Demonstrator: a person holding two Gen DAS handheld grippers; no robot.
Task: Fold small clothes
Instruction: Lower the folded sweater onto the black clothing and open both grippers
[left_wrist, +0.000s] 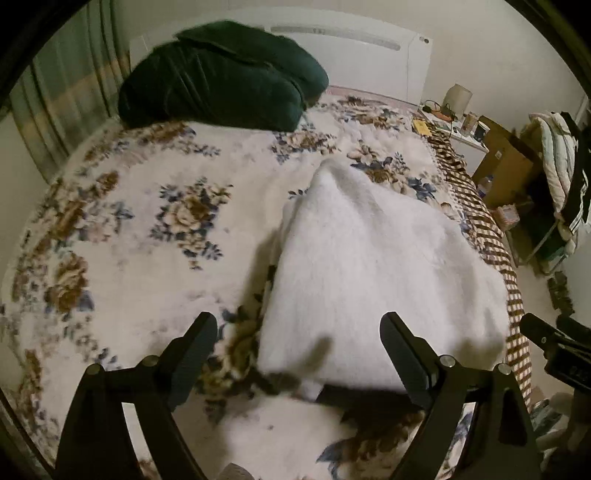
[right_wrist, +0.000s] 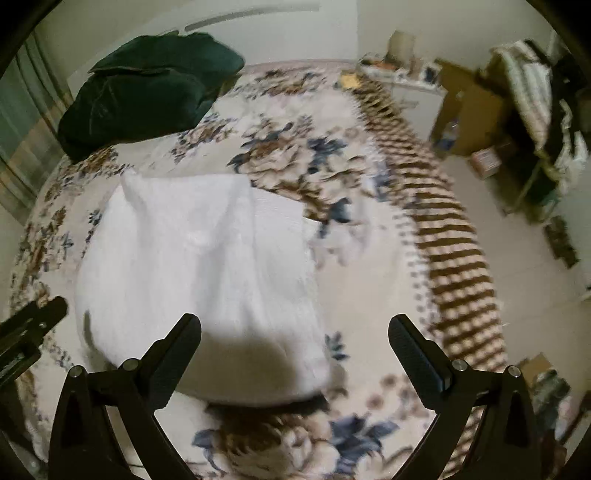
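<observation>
A white fluffy garment (left_wrist: 369, 266) lies folded on the floral bed cover (left_wrist: 147, 229). It also shows in the right wrist view (right_wrist: 199, 266). My left gripper (left_wrist: 299, 339) is open and empty, just above the garment's near left edge. My right gripper (right_wrist: 295, 343) is open and empty, above the garment's near right corner. The right gripper's tip shows at the right edge of the left wrist view (left_wrist: 546, 339). The left gripper's tip shows at the left edge of the right wrist view (right_wrist: 33, 325).
A dark green cushion (left_wrist: 221, 74) lies at the head of the bed. A brown checked bed edge (left_wrist: 491, 240) runs along the right side. Beyond it are a cardboard box (left_wrist: 506, 158), a cluttered low table (left_wrist: 454, 118) and hanging clothes (left_wrist: 557, 155).
</observation>
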